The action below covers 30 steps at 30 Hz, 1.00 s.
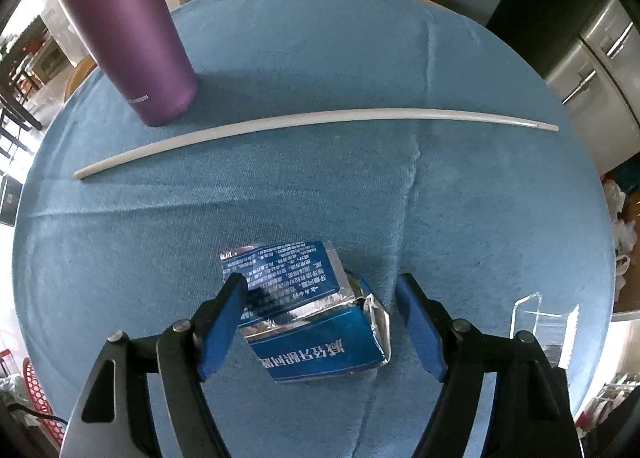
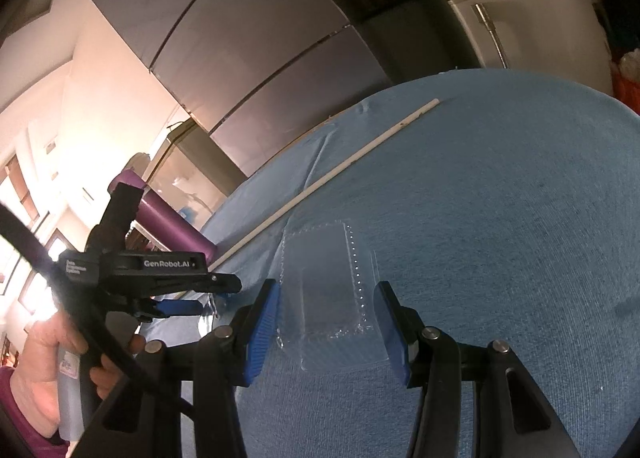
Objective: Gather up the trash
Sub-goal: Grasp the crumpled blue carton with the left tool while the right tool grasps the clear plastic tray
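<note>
While our left gripper (image 1: pixel 320 322) stands wide around the crushed blue carton (image 1: pixel 308 318) at the near edge of the bench (image 1: pixel 440 58), our right gripper (image 2: pixel 326 322) stands equally wide over the clear plastic blister pack (image 2: pixel 332 290) just to its right. We judge the risks to be these: the carton's crumpled foil could buckle and slip as the jaws close, and the thin, flat blister may slide on the blue cloth (image 2: pixel 500 198) instead of lifting.
</note>
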Each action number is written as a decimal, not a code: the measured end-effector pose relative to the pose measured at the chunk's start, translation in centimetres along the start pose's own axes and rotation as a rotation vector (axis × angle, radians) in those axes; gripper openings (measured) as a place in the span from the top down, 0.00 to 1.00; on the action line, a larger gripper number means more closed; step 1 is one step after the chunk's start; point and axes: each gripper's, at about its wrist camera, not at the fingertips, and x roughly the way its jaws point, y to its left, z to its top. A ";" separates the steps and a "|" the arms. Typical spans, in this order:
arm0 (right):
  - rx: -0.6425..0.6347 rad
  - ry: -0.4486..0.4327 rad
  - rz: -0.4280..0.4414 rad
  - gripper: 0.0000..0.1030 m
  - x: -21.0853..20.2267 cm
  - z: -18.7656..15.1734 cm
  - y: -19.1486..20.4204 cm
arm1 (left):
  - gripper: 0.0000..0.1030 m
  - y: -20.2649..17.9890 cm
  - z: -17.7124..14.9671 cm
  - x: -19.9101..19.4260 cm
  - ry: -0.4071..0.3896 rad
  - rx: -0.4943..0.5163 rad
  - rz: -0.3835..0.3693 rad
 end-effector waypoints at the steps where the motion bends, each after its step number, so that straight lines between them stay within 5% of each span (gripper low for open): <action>1: -0.001 -0.002 -0.001 0.50 0.0 0.0 0.0 | 0.26 0.0 0.0 0.1 -0.002 0.001 0.003; 11: 0.000 -0.008 -0.004 0.50 -0.1 0.0 0.0 | 0.26 -0.8 -2.3 0.3 -0.038 0.034 0.017; 20: -0.002 -0.017 -0.003 0.50 -0.4 -0.1 0.1 | 0.52 -2.1 -4.4 -1.0 -0.119 0.140 0.011; 30: -0.001 -0.014 0.006 0.50 -0.5 -0.2 0.0 | 0.52 1.0 -4.4 -2.9 -0.076 0.118 -0.081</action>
